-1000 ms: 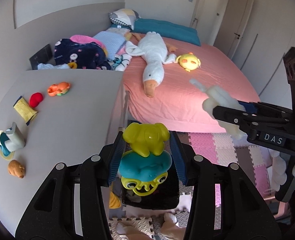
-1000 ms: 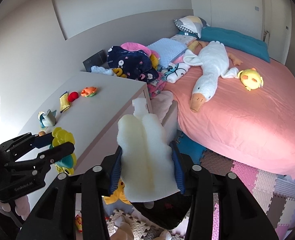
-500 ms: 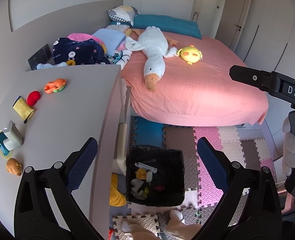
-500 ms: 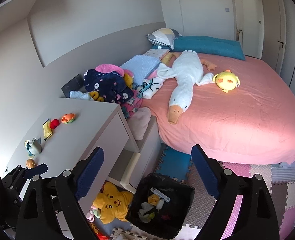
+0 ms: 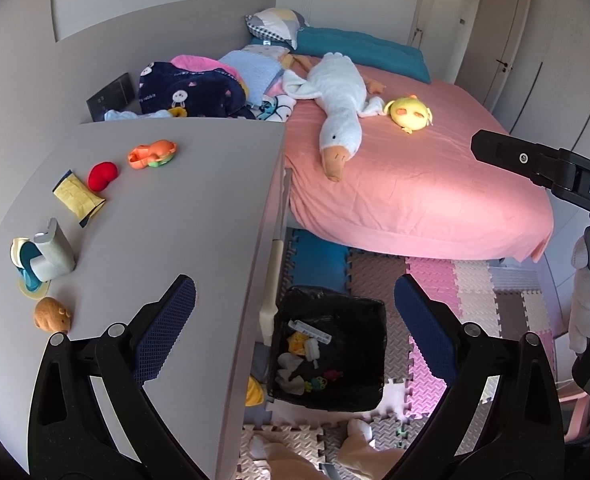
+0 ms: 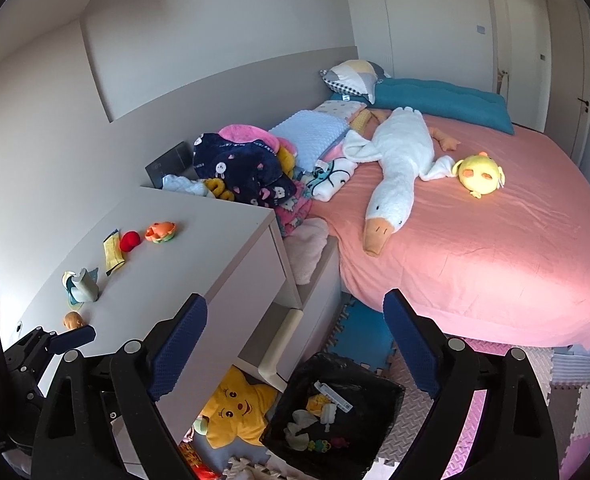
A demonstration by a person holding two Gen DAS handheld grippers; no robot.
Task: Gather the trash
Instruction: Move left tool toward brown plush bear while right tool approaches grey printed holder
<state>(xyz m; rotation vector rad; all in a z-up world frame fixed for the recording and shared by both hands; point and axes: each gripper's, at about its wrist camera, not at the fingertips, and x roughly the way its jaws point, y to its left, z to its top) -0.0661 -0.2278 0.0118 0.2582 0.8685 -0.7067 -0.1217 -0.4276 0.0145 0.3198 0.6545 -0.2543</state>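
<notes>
A black bin [image 5: 369, 344] stands on the floor beside the grey desk [image 5: 183, 216], with several small pieces of trash inside; it also shows in the right wrist view [image 6: 369, 424]. My left gripper [image 5: 295, 332] is open and empty, above the desk edge and the bin. My right gripper [image 6: 295, 344] is open and empty, above the bin. On the desk lie a yellow wrapper [image 5: 77, 198], a red piece [image 5: 102, 175], an orange toy [image 5: 153, 154], a grey-and-teal item [image 5: 43, 258] and a small brown piece [image 5: 51, 314].
A bed with a pink sheet [image 5: 415, 184] carries a white goose plush [image 5: 339, 96], a yellow plush [image 5: 409, 112] and piled blankets [image 5: 191, 88]. Foam mats [image 5: 475, 280] cover the floor. A yellow star plush [image 6: 235, 412] lies under the desk.
Both grippers have opened: the left let go of a yellow and teal toy, the right let go of a white fluffy piece. Both grippers have since risen above the bin.
</notes>
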